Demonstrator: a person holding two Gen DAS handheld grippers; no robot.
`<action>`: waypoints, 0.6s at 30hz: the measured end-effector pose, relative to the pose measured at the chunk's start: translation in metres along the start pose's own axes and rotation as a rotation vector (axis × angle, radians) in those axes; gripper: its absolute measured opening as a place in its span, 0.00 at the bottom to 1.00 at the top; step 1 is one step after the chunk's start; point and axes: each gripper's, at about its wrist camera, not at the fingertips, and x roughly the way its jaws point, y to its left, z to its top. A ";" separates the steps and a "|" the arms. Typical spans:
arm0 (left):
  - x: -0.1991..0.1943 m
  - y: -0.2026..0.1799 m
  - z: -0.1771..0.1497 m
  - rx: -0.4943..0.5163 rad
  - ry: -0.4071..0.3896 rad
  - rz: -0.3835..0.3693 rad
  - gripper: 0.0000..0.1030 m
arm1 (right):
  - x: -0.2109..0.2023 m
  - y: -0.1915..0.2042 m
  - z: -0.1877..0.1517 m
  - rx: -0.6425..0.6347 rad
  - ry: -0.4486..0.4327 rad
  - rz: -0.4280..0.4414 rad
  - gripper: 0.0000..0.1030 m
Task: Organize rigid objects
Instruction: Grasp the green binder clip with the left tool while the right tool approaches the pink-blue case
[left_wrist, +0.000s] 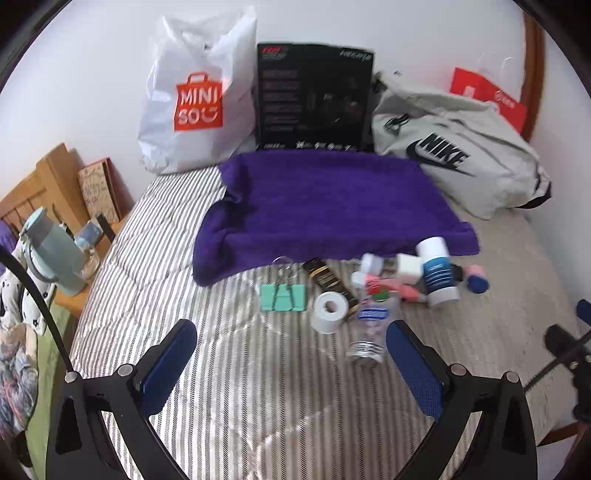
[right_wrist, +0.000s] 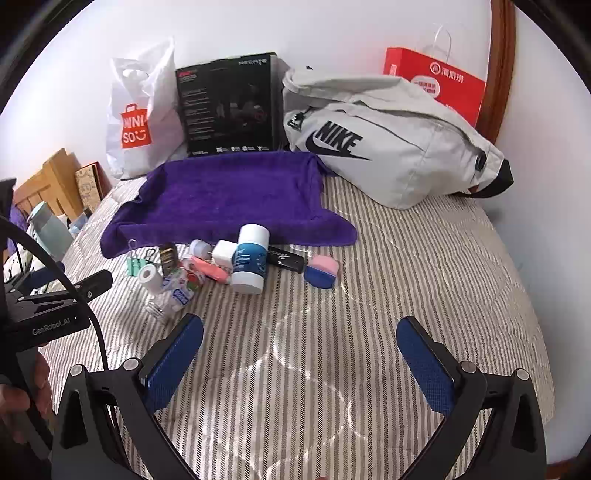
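A cluster of small items lies on the striped bed in front of a purple towel (left_wrist: 325, 206) (right_wrist: 229, 195). It holds green binder clips (left_wrist: 282, 297) (right_wrist: 135, 265), a white tape roll (left_wrist: 328, 308) (right_wrist: 149, 275), a clear bottle (left_wrist: 371, 332) (right_wrist: 170, 301), a blue-and-white canister (left_wrist: 439, 273) (right_wrist: 249, 258), a black-and-gold tube (left_wrist: 328, 282), a white cube (right_wrist: 223, 253), a black stick (right_wrist: 286, 258) and a pink-and-blue eraser (right_wrist: 321, 271). My left gripper (left_wrist: 291, 332) hovers open just short of the clips and bottle. My right gripper (right_wrist: 299, 328) is open over bare bedding, nearer than the canister.
Against the wall stand a white Miniso bag (left_wrist: 195, 107), a black box (left_wrist: 314, 98), a grey Nike bag (right_wrist: 388, 147) and a red paper bag (right_wrist: 436, 81). A pale blue flask (left_wrist: 51, 251) sits on the bedside at left. A hand (right_wrist: 18, 402) holds the left gripper's handle.
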 end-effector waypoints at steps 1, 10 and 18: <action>0.006 0.002 0.000 -0.004 0.009 0.005 1.00 | 0.003 -0.002 0.001 0.002 0.004 0.000 1.00; 0.052 0.026 -0.002 -0.039 0.073 0.039 0.99 | 0.039 -0.014 0.000 0.019 0.072 -0.015 1.00; 0.093 0.033 0.007 -0.034 0.110 0.003 0.98 | 0.065 -0.018 -0.001 0.017 0.125 -0.031 1.00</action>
